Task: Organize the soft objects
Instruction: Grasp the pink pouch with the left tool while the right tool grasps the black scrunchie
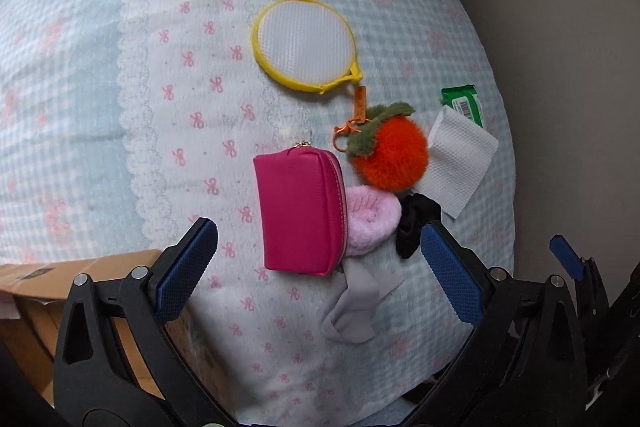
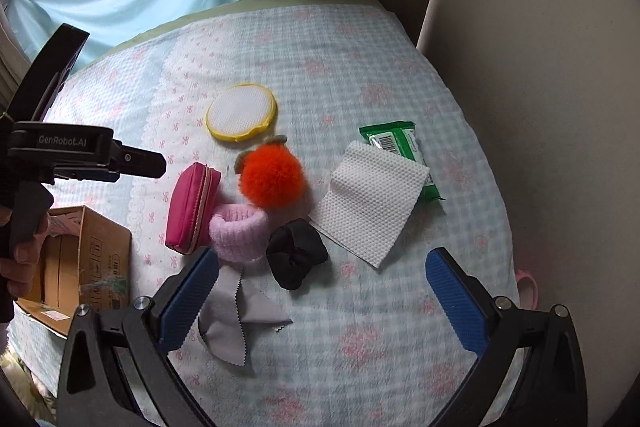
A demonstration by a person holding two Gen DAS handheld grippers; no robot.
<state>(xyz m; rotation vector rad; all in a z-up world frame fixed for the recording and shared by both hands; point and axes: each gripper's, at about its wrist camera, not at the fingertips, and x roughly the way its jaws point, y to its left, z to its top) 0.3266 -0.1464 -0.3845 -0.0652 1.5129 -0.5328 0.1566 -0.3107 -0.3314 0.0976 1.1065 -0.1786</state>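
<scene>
We work over the quilted bedspread (image 2: 400, 75), pale blue check with pink bows, which fills the middle of both views and carries every loose item. The cardboard box (image 2: 100, 259) sits at the lower left of the right wrist view, off the edge of the bed, and we judge it the likely place to gather things, though its inside is mostly hidden.

Largest of the soft things is the white textured cloth (image 2: 372, 203), right of centre and overlapping the green wipes pack (image 2: 394, 141). Next comes the magenta zip pouch (image 1: 300, 211) in the middle of the left wrist view, touching the pink fuzzy band (image 2: 236, 231). Above them lie the yellow-rimmed mesh pouch (image 1: 304, 43) and the orange plush pom-pom charm (image 1: 390, 157). Below sit the grey cleaning cloth (image 2: 228, 323) and the black scrunchie (image 2: 296, 255).

Our left gripper (image 1: 320, 263) hovers with its fingers spread wide and empty, framing the magenta pouch. Our right gripper (image 2: 322, 291) is likewise wide open and holds nothing, with the scrunchie between its fingers.

To do this well, we close the left one across the pouch's narrow width, gripping clear of the pink band so it does not drag along, and lift straight up before swinging toward the box.
</scene>
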